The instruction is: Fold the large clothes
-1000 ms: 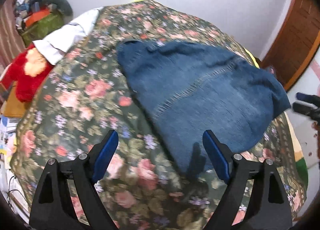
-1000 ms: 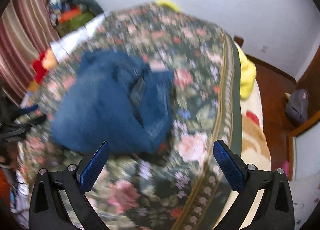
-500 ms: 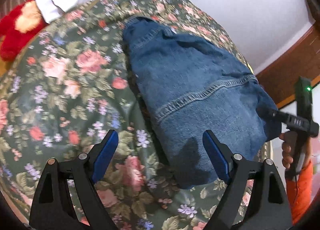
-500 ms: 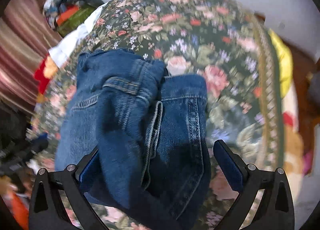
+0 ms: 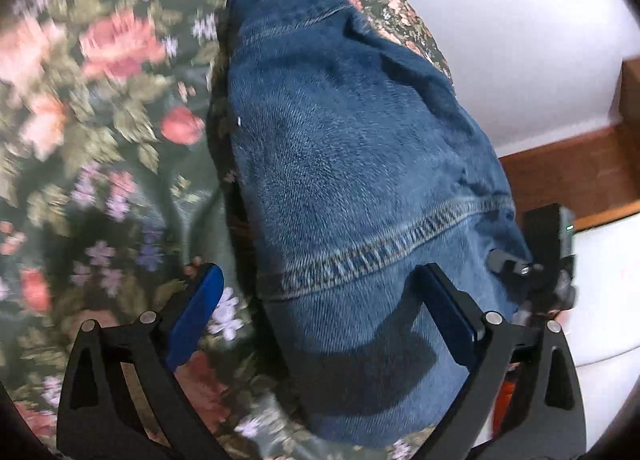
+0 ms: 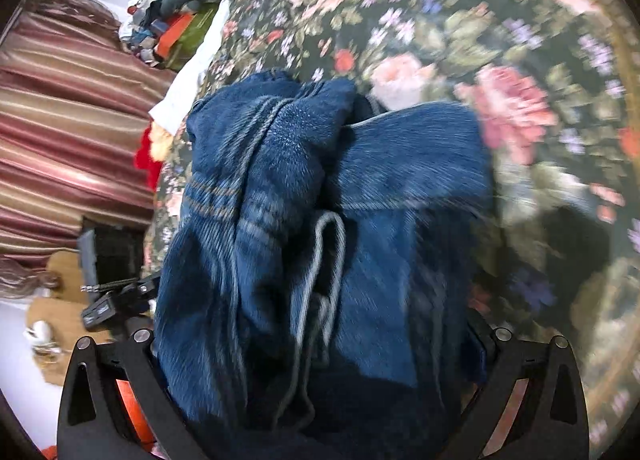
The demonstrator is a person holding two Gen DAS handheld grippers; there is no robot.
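Folded blue jeans (image 5: 352, 163) lie in a thick stack on the floral bedspread (image 5: 100, 107). My left gripper (image 5: 320, 308) is open, low over the near end of the jeans, its fingers astride the stack's left edge. In the right wrist view the jeans (image 6: 320, 227) fill the space between the fingers of my right gripper (image 6: 316, 348), which is open; its blue pads are hidden by the denim. The right gripper also shows at the far side of the jeans in the left wrist view (image 5: 516, 268).
The floral bedspread (image 6: 500, 59) spreads to the right of the jeans. A striped curtain (image 6: 60, 131), a white pillow (image 6: 192, 71) and a pile of belongings (image 6: 168, 27) are at the left. A white wall and wooden trim (image 5: 560, 163) lie beyond the bed.
Both grippers have moved in close to the jeans from opposite sides. The jeans now sit between the right gripper's fingers, and the left gripper is lower and nearer the stack.
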